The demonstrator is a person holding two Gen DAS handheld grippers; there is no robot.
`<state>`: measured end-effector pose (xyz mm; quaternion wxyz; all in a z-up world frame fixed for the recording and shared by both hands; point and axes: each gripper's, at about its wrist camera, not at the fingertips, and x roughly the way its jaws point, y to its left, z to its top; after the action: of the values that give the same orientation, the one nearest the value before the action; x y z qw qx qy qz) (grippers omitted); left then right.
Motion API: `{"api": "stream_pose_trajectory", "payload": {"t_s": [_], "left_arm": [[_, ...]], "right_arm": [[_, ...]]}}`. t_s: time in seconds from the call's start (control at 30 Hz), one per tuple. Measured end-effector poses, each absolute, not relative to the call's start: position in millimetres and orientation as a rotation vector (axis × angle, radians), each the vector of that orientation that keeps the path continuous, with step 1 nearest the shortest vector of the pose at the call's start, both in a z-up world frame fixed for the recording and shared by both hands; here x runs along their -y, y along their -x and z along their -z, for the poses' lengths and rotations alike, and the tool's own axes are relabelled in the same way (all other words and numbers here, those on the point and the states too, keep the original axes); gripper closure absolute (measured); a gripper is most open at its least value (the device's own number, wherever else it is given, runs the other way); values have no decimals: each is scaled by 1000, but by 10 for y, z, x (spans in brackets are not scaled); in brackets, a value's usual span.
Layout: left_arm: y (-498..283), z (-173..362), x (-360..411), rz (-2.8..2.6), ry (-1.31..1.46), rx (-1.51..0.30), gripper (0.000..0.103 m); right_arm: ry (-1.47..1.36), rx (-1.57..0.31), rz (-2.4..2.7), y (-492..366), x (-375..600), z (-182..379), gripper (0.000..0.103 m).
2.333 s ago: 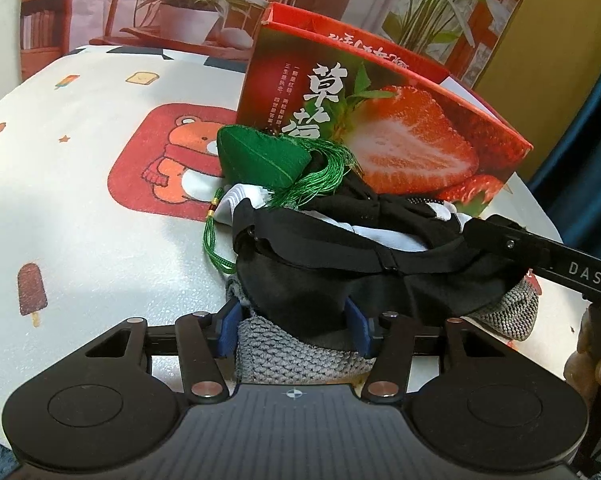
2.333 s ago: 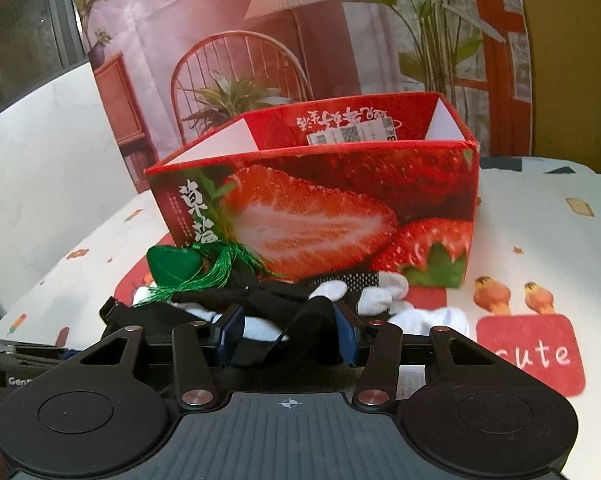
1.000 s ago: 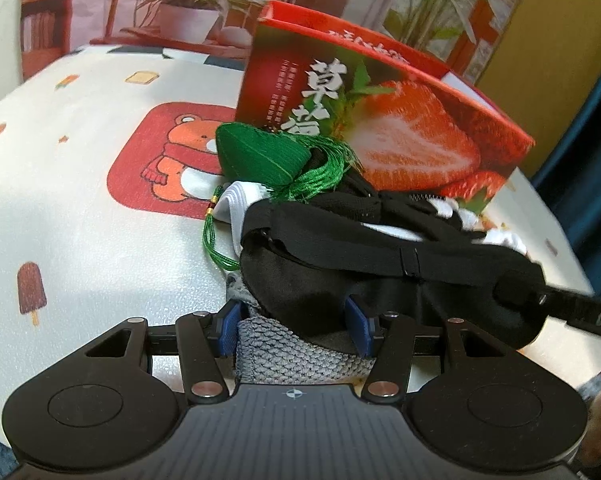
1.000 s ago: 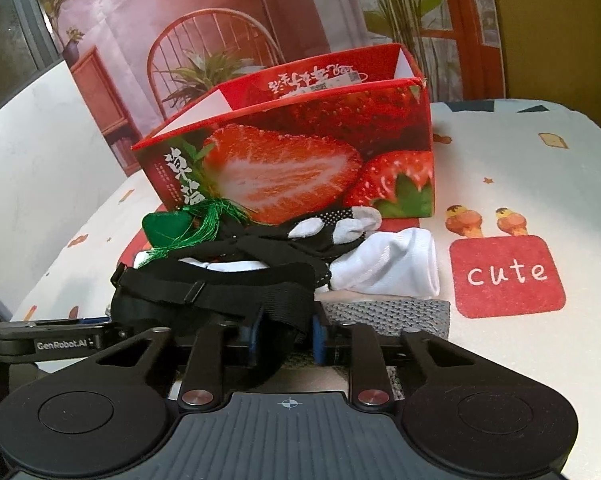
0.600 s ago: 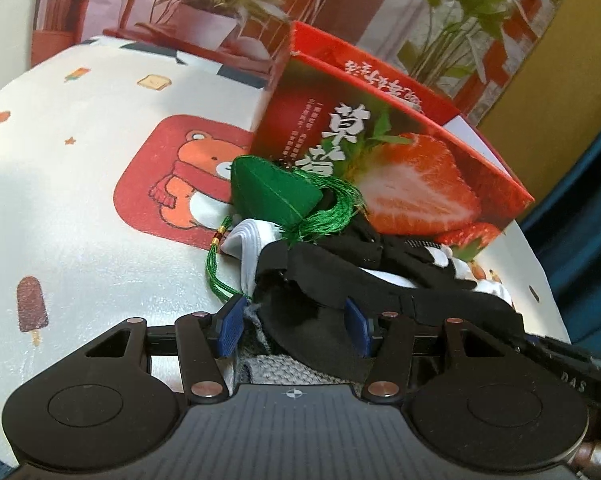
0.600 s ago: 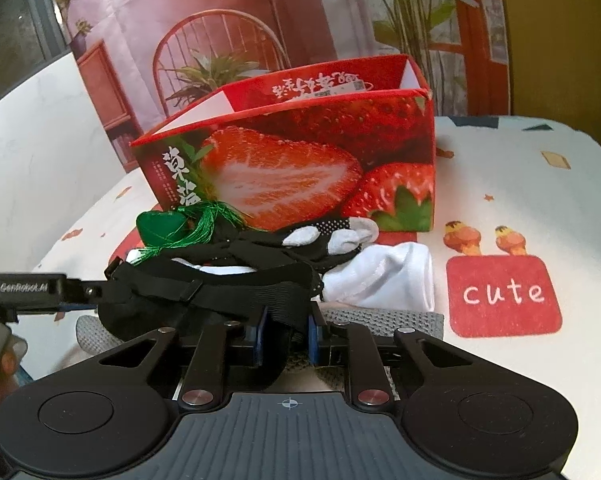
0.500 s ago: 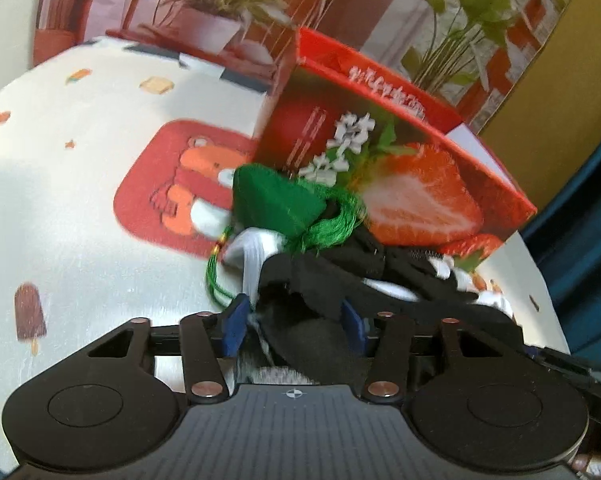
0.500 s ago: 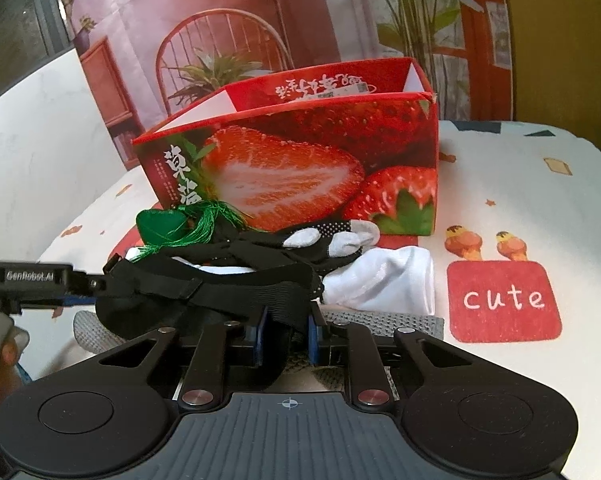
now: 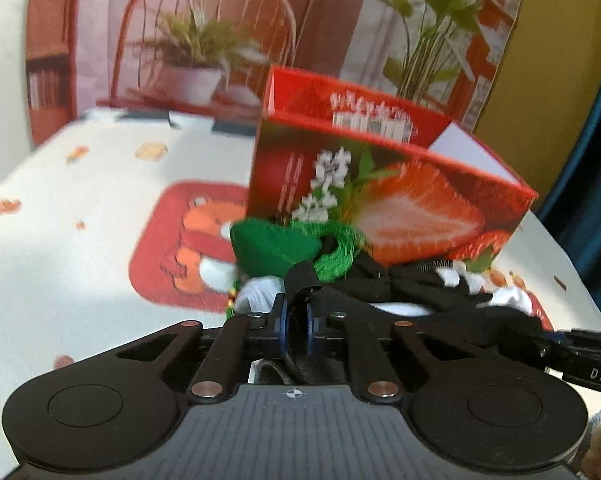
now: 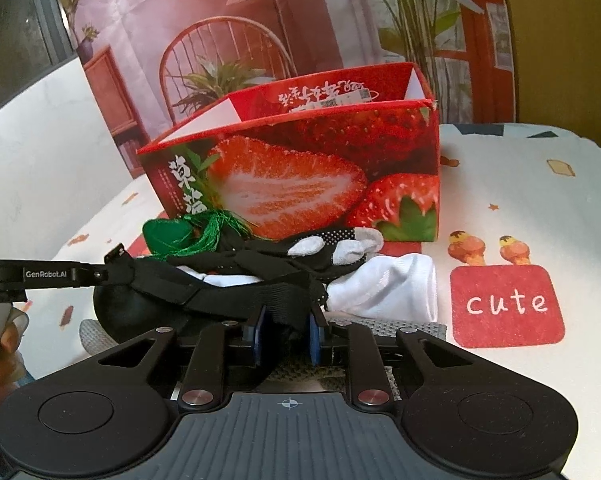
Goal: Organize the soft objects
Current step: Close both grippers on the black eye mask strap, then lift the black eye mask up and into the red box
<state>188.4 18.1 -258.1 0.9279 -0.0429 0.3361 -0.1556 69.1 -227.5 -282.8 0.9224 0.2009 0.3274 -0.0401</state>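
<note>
Both grippers pinch the black eye mask, which is just in front of the strawberry box: the left gripper grasps one end, the right gripper its strap. Next I think they lift it over the box's rim. A cartoon tablecloth lies under the box, a plant picture behind.

Each tool is matte black: a ribbed centre plate with a small crosshair mark, round recessed discs on either side, angled link arms with copper-coloured rivets, and blue pads. The left tool bears white "GenRobot.AI" lettering on its finger; the right tool shows "DAS".
</note>
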Motion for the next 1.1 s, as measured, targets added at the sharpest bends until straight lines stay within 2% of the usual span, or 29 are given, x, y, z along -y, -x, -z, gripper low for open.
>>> {"api": "stream_pose_trajectory", "payload": {"t_s": [0.17, 0.3, 0.33, 0.47, 0.57, 1.1], "left_arm": [[-1754, 2430, -199, 282, 81, -621, 94], [-1678, 2479, -206, 286, 99, -646, 94], [-1662, 2510, -209, 278, 95, -654, 94], [-1682, 2609, -313, 241, 132, -701, 94], [-1678, 2649, -346, 230, 143, -715, 94], [-1714, 2814, -345, 230, 145, -776, 94]], "right_arm": [[-450, -663, 88, -627, 2299, 2801, 83], [-474, -651, 76, -592, 2311, 2771, 92], [-466, -654, 75, -593, 2292, 2766, 92], [-489, -690, 94, -594, 2275, 2800, 79], [-534, -687, 107, -535, 2298, 2799, 76], [-624, -665, 75, -685, 2385, 2928, 76]]}}
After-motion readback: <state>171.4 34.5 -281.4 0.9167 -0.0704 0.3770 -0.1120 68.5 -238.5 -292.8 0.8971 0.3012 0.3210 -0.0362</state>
